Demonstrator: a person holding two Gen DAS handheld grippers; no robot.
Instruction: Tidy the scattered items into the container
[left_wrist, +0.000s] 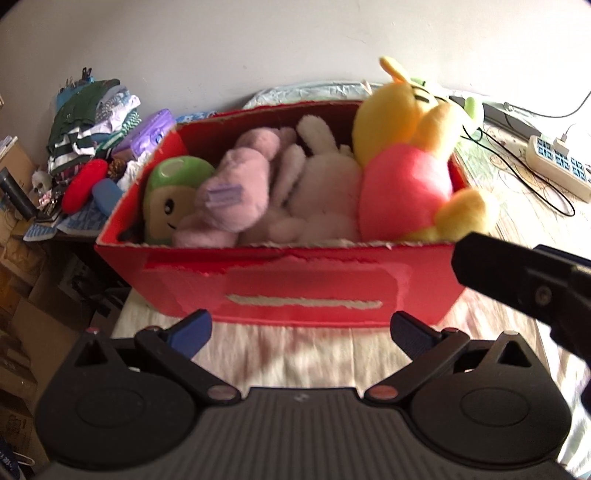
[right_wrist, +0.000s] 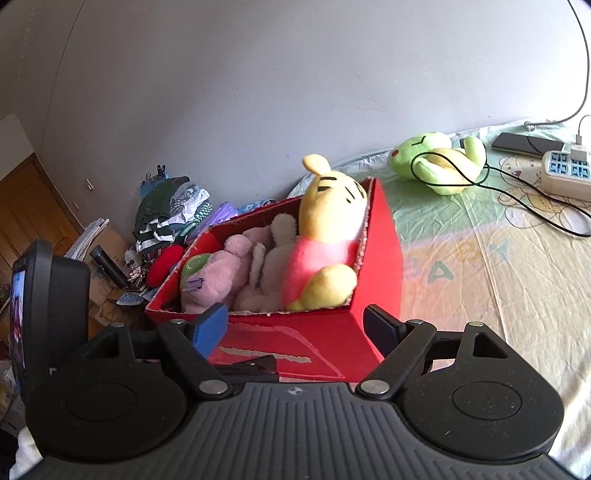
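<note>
red box (left_wrist: 295, 288) sits on the bed sheet (right_wrist: 480, 266), stuffed full: yellow bear in a pink shirt (left_wrist: 406, 162) at three o'clock inside it, pale pink plush (left_wrist: 236, 184) in the middle, green mushroom plush (left_wrist: 166, 199) at nine. green frog plush (right_wrist: 439, 162) lies outside, at two o'clock from the box. left gripper (left_wrist: 301, 332) spread wide, holding nothing; right gripper (right_wrist: 291, 328) spread wide too, nothing between.

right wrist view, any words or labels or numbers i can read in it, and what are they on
"BABY", faint green letters printed on the bed sheet, partly washed out by glare; the reading is likely, not certain.
Purple tag on the pink plush in the red box: too small to read.
Power strip: no readable marking.
Small screen at the left edge: blurred, nothing legible.
</note>
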